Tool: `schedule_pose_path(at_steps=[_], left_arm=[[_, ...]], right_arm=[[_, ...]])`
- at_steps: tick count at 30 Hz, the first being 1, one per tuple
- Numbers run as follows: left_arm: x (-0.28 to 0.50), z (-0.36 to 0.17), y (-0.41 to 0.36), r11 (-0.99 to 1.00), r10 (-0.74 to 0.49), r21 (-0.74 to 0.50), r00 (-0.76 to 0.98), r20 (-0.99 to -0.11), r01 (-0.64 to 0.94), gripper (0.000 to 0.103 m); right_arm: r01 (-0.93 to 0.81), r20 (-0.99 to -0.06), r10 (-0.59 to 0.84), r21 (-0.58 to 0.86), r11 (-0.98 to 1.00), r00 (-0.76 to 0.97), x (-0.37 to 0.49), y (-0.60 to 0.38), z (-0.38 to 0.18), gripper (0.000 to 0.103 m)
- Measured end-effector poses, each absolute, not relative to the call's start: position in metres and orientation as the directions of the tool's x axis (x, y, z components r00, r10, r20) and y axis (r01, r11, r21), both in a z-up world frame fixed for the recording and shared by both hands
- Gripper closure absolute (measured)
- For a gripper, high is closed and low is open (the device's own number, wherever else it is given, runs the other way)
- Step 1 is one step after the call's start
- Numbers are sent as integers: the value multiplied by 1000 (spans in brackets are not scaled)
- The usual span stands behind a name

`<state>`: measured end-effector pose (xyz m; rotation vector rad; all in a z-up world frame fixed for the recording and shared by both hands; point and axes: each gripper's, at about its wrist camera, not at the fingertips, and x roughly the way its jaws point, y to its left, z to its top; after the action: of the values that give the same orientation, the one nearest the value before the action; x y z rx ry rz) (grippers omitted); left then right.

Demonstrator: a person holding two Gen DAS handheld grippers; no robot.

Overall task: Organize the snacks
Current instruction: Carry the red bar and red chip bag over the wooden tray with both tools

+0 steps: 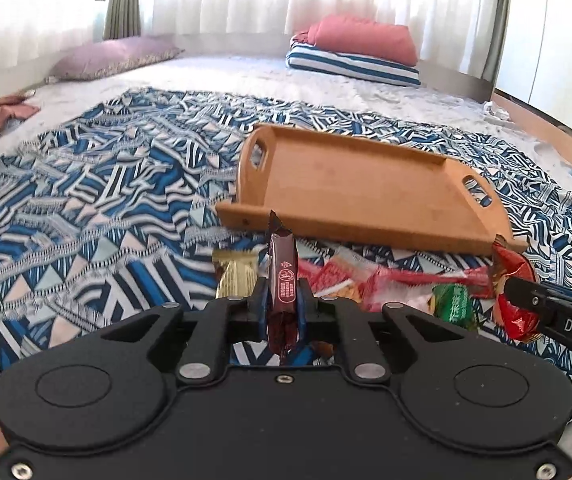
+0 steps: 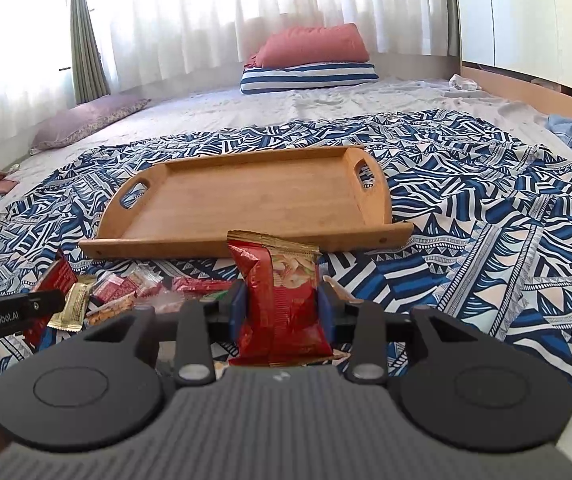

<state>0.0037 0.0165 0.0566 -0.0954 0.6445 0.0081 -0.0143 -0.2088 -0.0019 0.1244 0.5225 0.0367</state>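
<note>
Patterned bedspread (image 2: 466, 240) (blue, white) carries wooden tray (image 2: 246, 204), loose snacks (image 2: 126, 288).

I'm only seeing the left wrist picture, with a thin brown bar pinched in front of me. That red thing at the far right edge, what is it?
Observer: A red snack bag printed with chips, pinched upright by the right gripper.
Operator: Is anything on the wooden tray yet?
Observer: No. From the right side the whole floor of the tray shows bare, including the near strip hidden from you.
Operator: What lies behind my brown bar?
Observer: Part of the pile: a small gold packet lies flat on the bedspread, beside the left gripper's finger, with red packets next to it.
</note>
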Motion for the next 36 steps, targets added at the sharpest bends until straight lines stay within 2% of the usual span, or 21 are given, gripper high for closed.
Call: schedule_pose_path(at_steps=[12,28,31,36], left_arm=[[40,86,5,987,-142,-149,765,-629,61,90],[134,123,-12,949,-306,-273,673,-674,158,90],[156,122,-16,948,-308,-280,664,-682,152,90],[191,112,-22,957,-278,-257,676,-683,134,90]], right_arm=[[4,-515,96,190,982,852,9,-220,25,61],[39,-580,161,317,948,799,100,-257,60,61],[51,-607,187,353,934,772,123,-262,57,61],[55,-646,183,330,942,741,158,-258,47,61]])
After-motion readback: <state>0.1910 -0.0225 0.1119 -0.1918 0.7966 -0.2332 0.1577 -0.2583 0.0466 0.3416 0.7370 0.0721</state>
